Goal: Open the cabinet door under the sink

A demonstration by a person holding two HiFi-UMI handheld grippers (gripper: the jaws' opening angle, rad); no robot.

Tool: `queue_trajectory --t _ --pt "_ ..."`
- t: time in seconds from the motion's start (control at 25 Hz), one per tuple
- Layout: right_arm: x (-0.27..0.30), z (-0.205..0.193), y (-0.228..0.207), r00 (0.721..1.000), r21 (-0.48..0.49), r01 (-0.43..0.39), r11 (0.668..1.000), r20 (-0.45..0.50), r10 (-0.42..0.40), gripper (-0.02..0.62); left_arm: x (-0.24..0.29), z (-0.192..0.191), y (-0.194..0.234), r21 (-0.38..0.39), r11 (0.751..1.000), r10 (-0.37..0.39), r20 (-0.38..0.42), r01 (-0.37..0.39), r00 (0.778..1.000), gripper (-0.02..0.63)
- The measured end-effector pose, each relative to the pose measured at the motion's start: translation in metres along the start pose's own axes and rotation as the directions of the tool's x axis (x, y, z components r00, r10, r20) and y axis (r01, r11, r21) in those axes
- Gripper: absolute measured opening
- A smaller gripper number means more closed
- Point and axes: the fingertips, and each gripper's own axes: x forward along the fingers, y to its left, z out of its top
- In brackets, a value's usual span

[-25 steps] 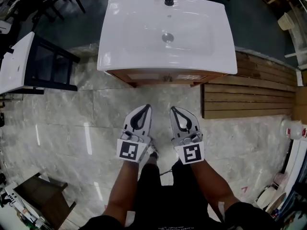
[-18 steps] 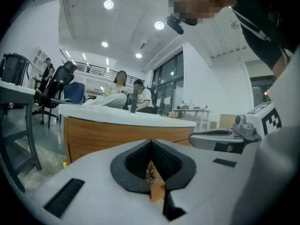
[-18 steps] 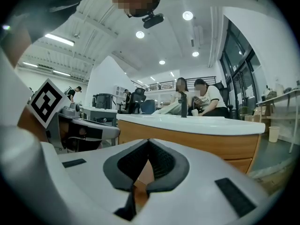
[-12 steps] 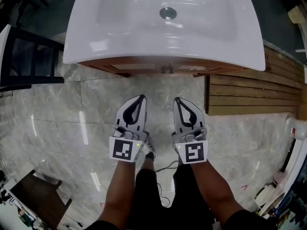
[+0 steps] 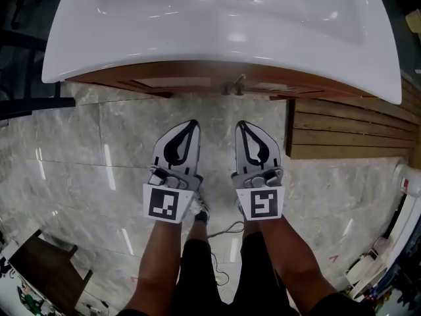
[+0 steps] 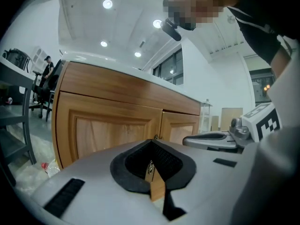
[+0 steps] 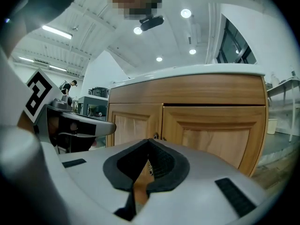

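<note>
A white sink basin (image 5: 217, 25) tops a wooden cabinet (image 5: 197, 74) with two doors. Two small metal knobs (image 5: 233, 85) sit where the doors meet. In the left gripper view the left door (image 6: 112, 128) and right door (image 6: 180, 128) stand shut, with the knobs (image 6: 156, 137) just past my jaw tips. My left gripper (image 5: 191, 122) and right gripper (image 5: 242, 124) are side by side, pointing at the cabinet front, a short way off it. Both are shut and hold nothing. The right gripper view shows the same closed doors (image 7: 211, 130) and knobs (image 7: 156, 136).
A wooden slatted platform (image 5: 342, 127) lies on the marble floor (image 5: 85, 170) to the right of the cabinet. Dark furniture (image 5: 46, 268) stands at the lower left. White items (image 5: 408, 183) crowd the right edge. A thin cable (image 5: 223, 232) lies by the person's feet.
The head view has dropped and closed in on the sink, which now fills the top. Both grippers have sunk together and drawn nearer the cabinet front, still shut.
</note>
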Motion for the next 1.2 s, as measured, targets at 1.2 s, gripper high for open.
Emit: queue_trajectory --t 1.2 --pt "0.072 -0.083 -0.032 0.985 -0.077 0.126 0.989 -0.11 -0.134 0.128 0.016 -0.044 0.01 -0.003 0.999 -0.032 -0.07 0.032 0.997 0.021"
